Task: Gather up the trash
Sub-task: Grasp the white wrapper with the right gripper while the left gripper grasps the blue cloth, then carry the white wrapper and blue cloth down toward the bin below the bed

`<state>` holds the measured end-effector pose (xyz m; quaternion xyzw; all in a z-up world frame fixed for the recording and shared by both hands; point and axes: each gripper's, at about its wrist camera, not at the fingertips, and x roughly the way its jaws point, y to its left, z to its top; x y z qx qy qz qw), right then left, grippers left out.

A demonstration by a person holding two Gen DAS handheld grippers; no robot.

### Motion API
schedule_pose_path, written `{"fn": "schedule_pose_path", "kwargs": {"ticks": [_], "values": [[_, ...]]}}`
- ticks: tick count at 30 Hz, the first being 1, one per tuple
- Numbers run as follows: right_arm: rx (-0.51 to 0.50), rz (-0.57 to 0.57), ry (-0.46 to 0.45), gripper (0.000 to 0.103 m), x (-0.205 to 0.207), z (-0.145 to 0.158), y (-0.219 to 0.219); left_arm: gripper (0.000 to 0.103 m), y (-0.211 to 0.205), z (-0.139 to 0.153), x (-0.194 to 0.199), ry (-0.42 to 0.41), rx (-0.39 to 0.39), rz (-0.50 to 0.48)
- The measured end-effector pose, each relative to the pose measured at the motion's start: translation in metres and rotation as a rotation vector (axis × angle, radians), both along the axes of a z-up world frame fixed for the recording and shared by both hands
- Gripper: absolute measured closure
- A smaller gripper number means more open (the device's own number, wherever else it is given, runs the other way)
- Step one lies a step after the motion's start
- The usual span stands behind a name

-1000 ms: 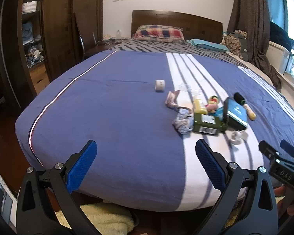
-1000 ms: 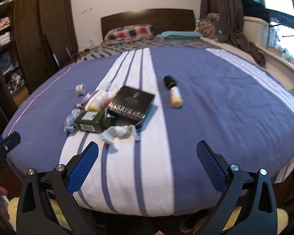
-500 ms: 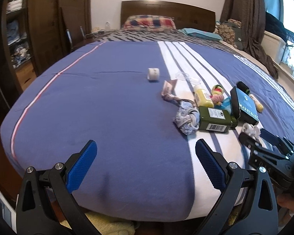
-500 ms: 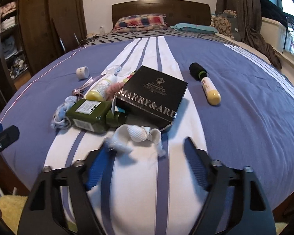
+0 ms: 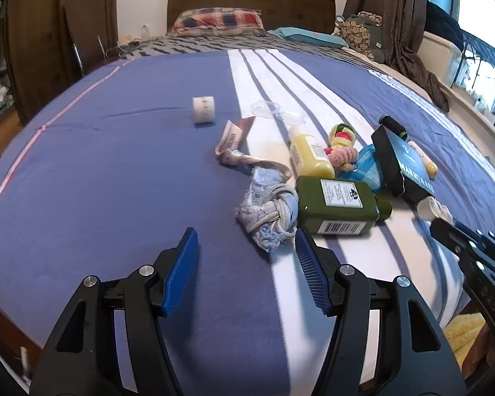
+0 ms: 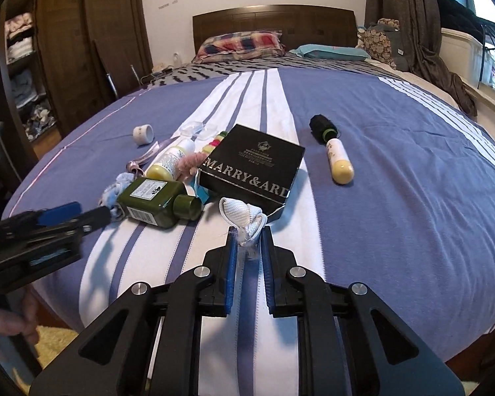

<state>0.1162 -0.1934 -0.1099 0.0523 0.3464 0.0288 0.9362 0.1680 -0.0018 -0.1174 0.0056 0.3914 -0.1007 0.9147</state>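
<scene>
Trash lies in a heap on the striped bedspread (image 6: 396, 171): a green bottle (image 6: 155, 201), a black box (image 6: 252, 165), a yellow bottle (image 5: 308, 155), a frayed blue rag (image 5: 267, 211) and a white strap (image 6: 242, 216). Right gripper (image 6: 249, 241) is clamped on the strap's near end, beside the box. Left gripper (image 5: 245, 254) is closing, nothing pinched, its right pad (image 5: 308, 264) just beside the rag.

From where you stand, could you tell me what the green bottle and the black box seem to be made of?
Green bottle: probably glossy plastic, judging by its sheen; glass is possible. It carries a paper-looking label. Black box: apparently matte cardboard, with crisp edges and silvery lettering.
</scene>
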Motion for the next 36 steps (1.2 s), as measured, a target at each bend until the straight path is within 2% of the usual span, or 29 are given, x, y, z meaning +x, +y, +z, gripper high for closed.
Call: {"fn": "schedule_pose_path", "kwargs": {"ticks": [3, 5, 7, 8, 10, 19, 36], "values": [[0.003, 0.002, 0.005, 0.088, -0.002, 0.0, -0.003, 0.045, -0.001, -0.003, 0.007, 0.006, -0.019, -0.003], [0.009, -0.003, 0.01, 0.088, -0.002, -0.001, -0.006, 0.051, -0.003, -0.005, 0.011, 0.008, -0.026, -0.011], [0.012, -0.009, 0.013, 0.088, 0.0, -0.002, -0.007, 0.067, -0.004, -0.007, 0.013, 0.013, -0.04, -0.023], [0.013, -0.012, 0.014, 0.088, 0.0, -0.003, -0.009, 0.071, -0.004, -0.007, 0.014, 0.016, -0.047, -0.029], [0.014, -0.012, 0.015, 0.088, -0.001, -0.004, -0.009, 0.086, -0.006, -0.008, 0.013, 0.018, -0.05, -0.038], [0.009, -0.002, 0.0, 0.088, -0.022, 0.003, -0.006, 0.089, -0.003, 0.004, -0.027, -0.002, -0.042, -0.034], [-0.078, -0.01, -0.172, 0.088, -0.117, 0.068, 0.006, 0.089, 0.001, 0.078, -0.158, -0.19, -0.089, -0.1]]}}
